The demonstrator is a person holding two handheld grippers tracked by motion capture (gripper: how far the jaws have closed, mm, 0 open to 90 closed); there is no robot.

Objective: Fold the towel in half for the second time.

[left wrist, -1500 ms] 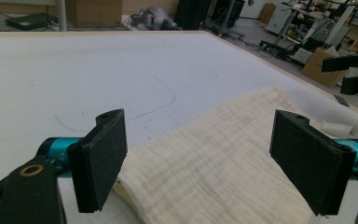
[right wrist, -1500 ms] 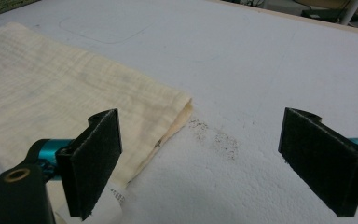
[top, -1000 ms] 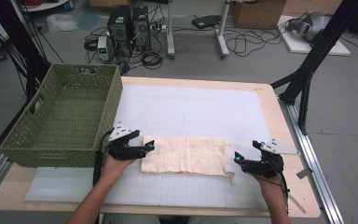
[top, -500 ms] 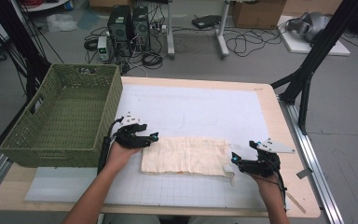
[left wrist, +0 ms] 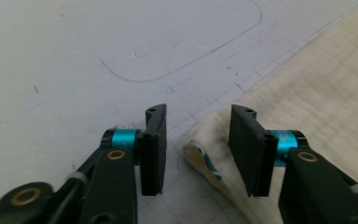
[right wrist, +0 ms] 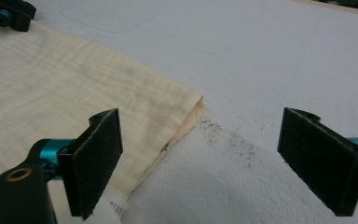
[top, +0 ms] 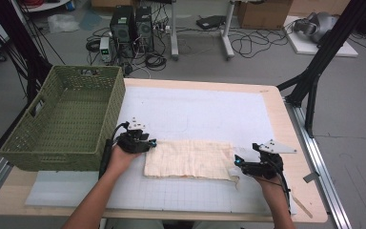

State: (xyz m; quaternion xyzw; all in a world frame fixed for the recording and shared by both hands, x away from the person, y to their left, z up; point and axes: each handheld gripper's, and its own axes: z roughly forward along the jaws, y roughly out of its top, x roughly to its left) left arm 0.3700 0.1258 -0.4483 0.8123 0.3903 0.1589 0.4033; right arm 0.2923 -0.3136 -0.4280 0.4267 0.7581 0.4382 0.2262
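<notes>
**Ana:** Starting from the person's edge of the table, what sits nearest?

**Ben:** Two forearms, each hand holding a black two-jaw gripper. Between them lies the folded cream-yellow gauze cloth (top: 190, 160), flat on the white gridded mat (top: 200, 114). I'll place everything else by that cloth.

**Ana:** The right gripper (top: 240, 164)?

**Ben:** At the cloth's right end. Its jaws stand wide apart; in the right gripper view one pad hangs over the cloth's edge, the other over bare mat, with the corner between them. Nothing is pinched. I'd judge it is lined up to take that corner.

**Ana:** And the left gripper (top: 151, 143)?

**Ben:** At the cloth's left far corner. Its jaws have just been closing, and in the left gripper view a gap remains, with the rolled corner lying between the pads but not squeezed. Each end gets a hand, probably so the cloth can be lifted or folded evenly.

**Ana:** Beyond that?

**Ben:** Left of the cloth and farther back stands an olive-green woven basket (top: 33, 143), a likely home for the cloth. The mat lies on a pale wooden tabletop (top: 290, 143). Behind the table: grey floor, black computer towers (top: 131, 24), loose cables, a cardboard box (top: 262, 12) and black frame struts (top: 314, 76).
</notes>
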